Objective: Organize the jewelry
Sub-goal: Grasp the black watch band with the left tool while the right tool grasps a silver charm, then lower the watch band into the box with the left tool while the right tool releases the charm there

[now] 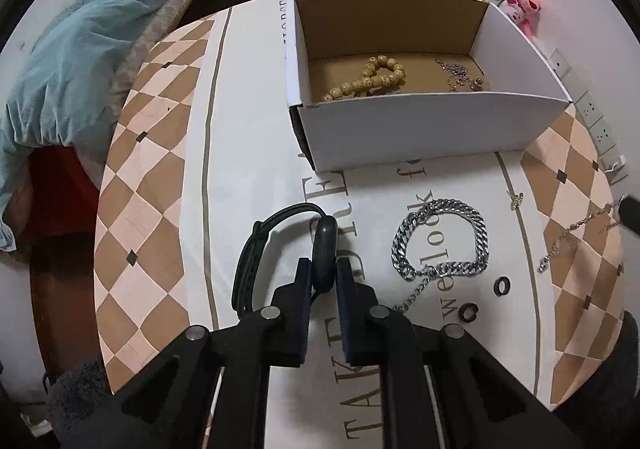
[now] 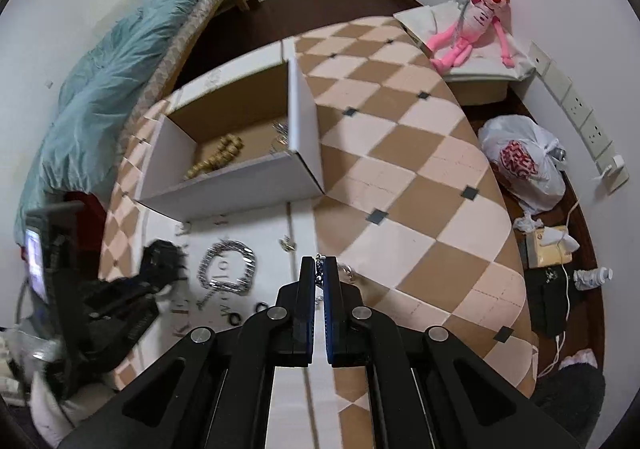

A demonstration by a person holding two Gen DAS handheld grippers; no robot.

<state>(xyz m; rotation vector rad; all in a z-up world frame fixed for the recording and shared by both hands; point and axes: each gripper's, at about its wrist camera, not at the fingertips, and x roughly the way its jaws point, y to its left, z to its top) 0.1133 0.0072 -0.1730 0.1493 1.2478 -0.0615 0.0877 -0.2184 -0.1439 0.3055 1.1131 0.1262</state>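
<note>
the left tongs (image 1: 324, 269) pinch a black watch (image 1: 280, 249) on the tabletop (image 1: 248, 153), near the box (image 1: 420, 129); the right tongs (image 2: 319, 269) pinch a thin silver chain (image 2: 319, 273) right of the chunky bracelet (image 1: 444, 245).

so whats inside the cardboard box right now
In the cardboard box lie a tan bead bracelet and a small heap of thin silver chains. The near wall hides the front strip of its floor.

Right wrist view: left tongs (image 2: 160, 261) motion-blurred at left of frame, held item unreadable. Thin chain (image 2: 319, 272) mostly hidden between right tongs (image 2: 319, 269). Left wrist view: box (image 1: 432, 129) near wall hides part of beads (image 1: 370, 79); table (image 1: 152, 153) lettering partly covered.
</note>
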